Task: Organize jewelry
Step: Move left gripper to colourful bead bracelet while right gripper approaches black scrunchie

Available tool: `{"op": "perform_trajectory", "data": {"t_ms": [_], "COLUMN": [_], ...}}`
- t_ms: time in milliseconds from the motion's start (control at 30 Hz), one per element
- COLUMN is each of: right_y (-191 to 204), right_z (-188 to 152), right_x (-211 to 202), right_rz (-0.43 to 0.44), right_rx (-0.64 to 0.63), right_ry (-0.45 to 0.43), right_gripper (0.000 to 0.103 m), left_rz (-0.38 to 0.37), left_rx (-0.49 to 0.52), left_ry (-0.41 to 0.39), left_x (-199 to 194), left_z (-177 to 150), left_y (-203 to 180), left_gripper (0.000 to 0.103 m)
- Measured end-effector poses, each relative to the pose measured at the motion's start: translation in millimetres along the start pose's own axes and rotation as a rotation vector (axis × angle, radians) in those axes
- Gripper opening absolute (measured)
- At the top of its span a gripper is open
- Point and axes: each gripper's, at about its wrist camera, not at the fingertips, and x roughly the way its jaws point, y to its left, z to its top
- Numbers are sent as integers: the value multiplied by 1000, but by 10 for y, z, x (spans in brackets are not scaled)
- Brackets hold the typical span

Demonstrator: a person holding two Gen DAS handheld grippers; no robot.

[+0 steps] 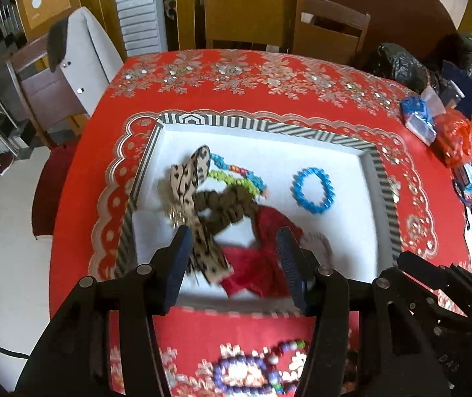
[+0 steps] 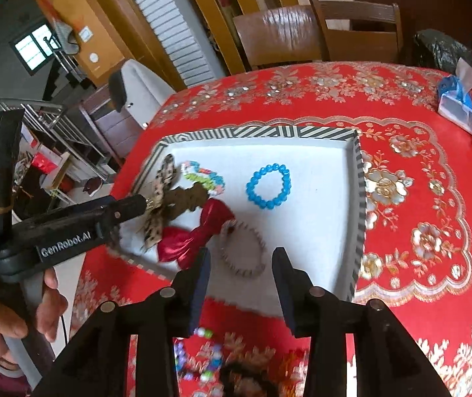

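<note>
Left gripper (image 1: 234,261), right gripper (image 2: 241,281): fingers apart, empty.

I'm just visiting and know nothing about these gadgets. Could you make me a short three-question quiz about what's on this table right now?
1. True or false: the blue bead bracelet lies apart from the other pieces in the striped-rim tray.
2. Which item lies nearest the right gripper? A) the pale bead bracelet B) the leopard-print bow C) the blue bead bracelet
3. Fill in: the multicoloured beads on the red tablecloth lie ____ the tray.

Key: 1 true. 2 A. 3 outside. Both the left gripper and the right one stand open, holding nothing.
</note>
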Motion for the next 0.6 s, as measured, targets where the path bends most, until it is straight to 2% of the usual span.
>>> {"op": "perform_trajectory", "data": {"t_ms": [267, 600], "right_y": [101, 167], "right_z": [-343, -664], "right_x": [-371, -609], "right_rz": [-18, -10], "right_rx": [-42, -77], "right_ry": [-7, -4], "right_gripper": [39, 39], "left_rz": [27, 50], "left_rx": [9, 2], "left_ry": [-35, -53], "left_x": [-352, -604], "left_z": [-432, -810], "left_y": [-167, -280], "left_gripper": [53, 53]}}
